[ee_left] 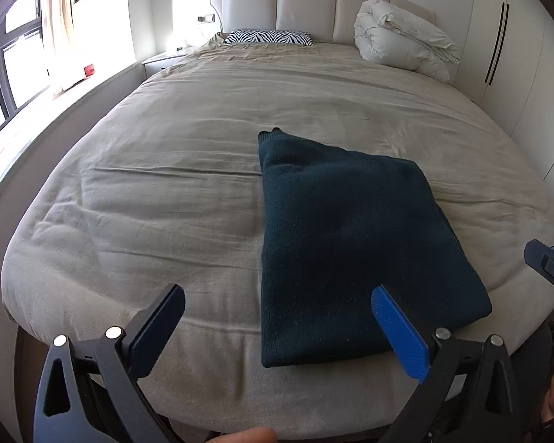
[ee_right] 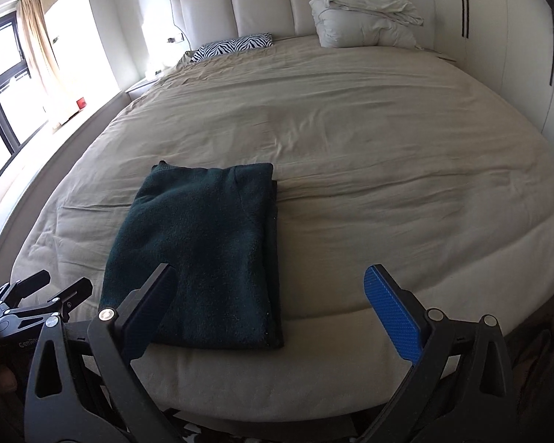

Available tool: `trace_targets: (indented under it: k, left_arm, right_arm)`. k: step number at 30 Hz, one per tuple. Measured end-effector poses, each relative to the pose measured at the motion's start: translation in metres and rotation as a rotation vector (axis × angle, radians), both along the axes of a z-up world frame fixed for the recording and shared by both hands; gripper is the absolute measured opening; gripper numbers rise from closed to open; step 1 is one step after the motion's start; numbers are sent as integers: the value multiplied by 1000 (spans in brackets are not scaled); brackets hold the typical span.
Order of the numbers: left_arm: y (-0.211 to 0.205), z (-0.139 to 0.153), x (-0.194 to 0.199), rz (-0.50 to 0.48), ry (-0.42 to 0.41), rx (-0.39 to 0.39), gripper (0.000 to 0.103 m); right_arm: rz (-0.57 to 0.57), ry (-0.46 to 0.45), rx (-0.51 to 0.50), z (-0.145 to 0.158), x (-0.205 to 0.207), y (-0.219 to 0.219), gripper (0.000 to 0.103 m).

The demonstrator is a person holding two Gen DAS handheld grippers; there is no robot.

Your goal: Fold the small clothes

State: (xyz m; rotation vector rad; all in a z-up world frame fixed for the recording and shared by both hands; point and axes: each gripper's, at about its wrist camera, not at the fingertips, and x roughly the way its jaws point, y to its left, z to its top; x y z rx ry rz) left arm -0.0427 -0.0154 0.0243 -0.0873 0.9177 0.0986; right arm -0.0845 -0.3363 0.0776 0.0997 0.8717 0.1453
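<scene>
Dark green folded sweater (ee_left: 354, 243) lies flat near foot edge of beige bed (ee_left: 166, 192). Left claw (ee_left: 277, 326) hovers spread wide, empty, at sweater's near-left corner. Right claw (ee_right: 269, 308) likewise wide apart, empty, off its near-right side.

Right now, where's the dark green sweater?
The dark green sweater lies folded on the bed near its foot edge, right of centre in the left wrist view.
</scene>
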Motion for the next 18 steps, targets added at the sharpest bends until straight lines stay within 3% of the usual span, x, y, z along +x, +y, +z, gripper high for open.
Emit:
trace_targets:
  k: [18]
  left_arm:
    - [3, -14, 7, 10, 38, 15, 103]
  right_arm:
    - [44, 55, -35, -22, 9, 13, 103]
